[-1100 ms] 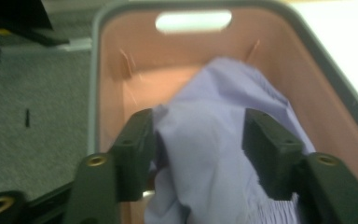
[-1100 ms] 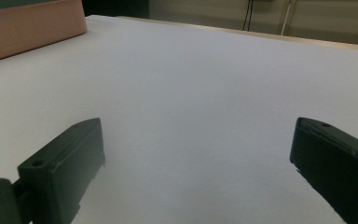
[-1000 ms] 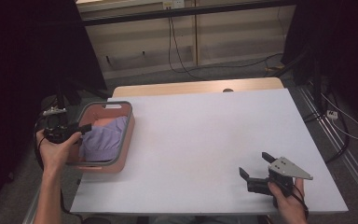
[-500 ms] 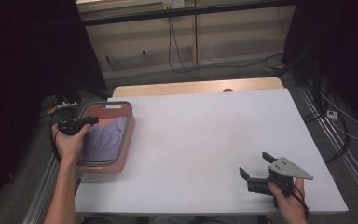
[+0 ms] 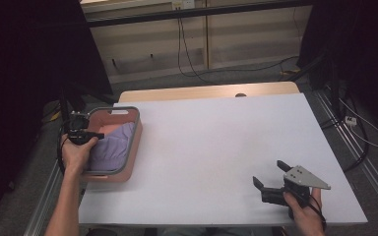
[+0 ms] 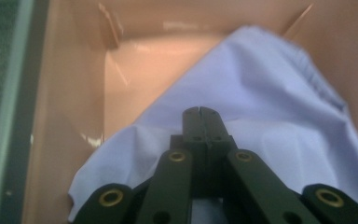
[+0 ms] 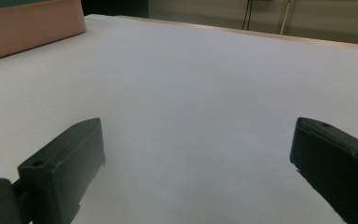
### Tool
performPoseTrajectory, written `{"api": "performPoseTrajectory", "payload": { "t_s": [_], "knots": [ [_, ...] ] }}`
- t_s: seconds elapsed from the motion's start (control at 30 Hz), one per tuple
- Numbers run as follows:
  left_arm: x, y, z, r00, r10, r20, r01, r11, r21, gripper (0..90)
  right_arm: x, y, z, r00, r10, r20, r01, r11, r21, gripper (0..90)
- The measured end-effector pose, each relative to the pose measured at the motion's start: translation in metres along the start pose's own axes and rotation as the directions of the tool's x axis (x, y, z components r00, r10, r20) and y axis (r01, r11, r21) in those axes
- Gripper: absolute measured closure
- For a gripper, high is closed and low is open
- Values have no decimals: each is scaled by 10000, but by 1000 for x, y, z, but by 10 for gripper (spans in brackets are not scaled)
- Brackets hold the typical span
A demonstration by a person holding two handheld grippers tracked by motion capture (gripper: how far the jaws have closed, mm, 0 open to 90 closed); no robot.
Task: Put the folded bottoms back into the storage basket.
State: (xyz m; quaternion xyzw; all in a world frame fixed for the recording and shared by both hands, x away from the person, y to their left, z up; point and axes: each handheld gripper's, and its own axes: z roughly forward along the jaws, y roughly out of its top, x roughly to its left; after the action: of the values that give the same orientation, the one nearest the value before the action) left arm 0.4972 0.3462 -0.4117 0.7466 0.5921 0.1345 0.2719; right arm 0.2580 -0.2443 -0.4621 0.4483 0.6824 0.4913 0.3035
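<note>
A salmon-pink basket with a grey rim (image 5: 137, 129) stands at the table's left side and holds a crumpled lavender cloth (image 5: 112, 146). My left gripper (image 5: 98, 134) is held over the basket's left rim, pointing right. In the left gripper view its jaws (image 6: 199, 112) are shut together just above the lavender cloth (image 6: 270, 102), with nothing visibly pinched between them, and the basket's inner wall (image 6: 70, 107) runs alongside. My right gripper (image 5: 268, 173) rests low at the table's near right, jaws wide open (image 7: 198, 140) over bare white tabletop.
The white table (image 5: 216, 137) stretches between the two grippers. A basket corner (image 7: 28, 28) shows far off in the right gripper view. Cables lie on the floor behind the table (image 5: 236, 69); dark curtains flank both sides.
My left hand and gripper have shifted slightly rightward over the basket's left rim, first away from me and then a little back. The right gripper has stayed still and open.
</note>
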Motion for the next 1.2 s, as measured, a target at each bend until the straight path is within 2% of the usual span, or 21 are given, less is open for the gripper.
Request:
{"api": "performPoseTrajectory", "payload": {
  "t_s": [0.17, 0.27, 0.33, 0.43, 0.5, 0.53, 0.63, 0.67, 0.73, 0.83, 0.87, 0.97, 1.03, 1.1, 1.13, 1.2],
  "knots": [
    [-1, 1, 8, 9994, 175, -301, -150, 9964, 831, 900, -1, 0, 0, 10000, 16, -4, -16, 10000, 0, 28],
    [0, 0, 13, 9991, 21, -432, 28, 9936, 1130, 900, -1, 0, -1, 10000, 2, -3, -2, 10000, -6, 28],
    [1, 0, 15, 9988, 95, -486, -22, 9888, 1490, 900, 0, 0, -1, 10000, 5, -19, -6, 10000, -14, 28],
    [1, 1, 19, 9979, -42, -647, 150, 9859, 1664, 900, 0, 0, 0, 10000, -6, -42, 6, 10000, -22, 28],
    [0, 1, 23, 9950, 59, -1002, 135, 9814, 1914, 900, 0, 0, 0, 10000, 12, -42, -12, 10000, -8, 28],
    [1, 2, 24, 9947, 135, -1015, 75, 9789, 2040, 900, 0, 0, 0, 10000, 4, -35, -4, 10000, -1, 28],
    [2, 5, 27, 9940, -111, -1085, 319, 9808, 1922, 900, 0, 0, 1, 10000, -29, -47, 29, 10000, -8, 28],
    [6, 6, 28, 9945, -38, -1046, 240, 9809, 1933, 900, 1, 0, 1, 10000, -32, -44, 32, 10000, 10, 28],
    [6, 8, 30, 9937, -162, -1107, 360, 9832, 1789, 900, 1, 0, 0, 10000, -43, -33, 43, 10000, 1, 28],
    [4, 10, 34, 9911, 61, -1331, 157, 9866, 1625, 900, 0, 0, -1, 10000, -39, -1, 39, 10000, -28, 28],
    [4, 11, 35, 9901, 296, -1371, -68, 9865, 1636, 900, 0, 0, -1, 10000, -35, 1, 35, 10000, -22, 28],
    [3, 13, 38, 9881, 382, -1491, -181, 9908, 1342, 900, 0, 0, 0, 10000, -49, -31, 49, 10000, -22, 28],
    [3, 14, 40, 9884, 507, -1434, -320, 9911, 1295, 900, 0, 0, 0, 10000, -50, -50, 50, 10000, -16, 28],
    [6, 15, 40, 9910, 440, -1263, -275, 9913, 1291, 900, 1, 0, 0, 10000, -42, -32, 42, 10000, -26, 28],
    [7, 15, 41, 9933, 188, -1142, -65, 9943, 1065, 900, 1, 0, -1, 10000, -37, -41, 37, 10000, -26, 28],
    [11, 15, 42, 9959, 180, -890, -99, 9958, 909, 900, 1, 0, -1, 10000, -32, -16, 32, 10000, -24, 28]
  ]
}}
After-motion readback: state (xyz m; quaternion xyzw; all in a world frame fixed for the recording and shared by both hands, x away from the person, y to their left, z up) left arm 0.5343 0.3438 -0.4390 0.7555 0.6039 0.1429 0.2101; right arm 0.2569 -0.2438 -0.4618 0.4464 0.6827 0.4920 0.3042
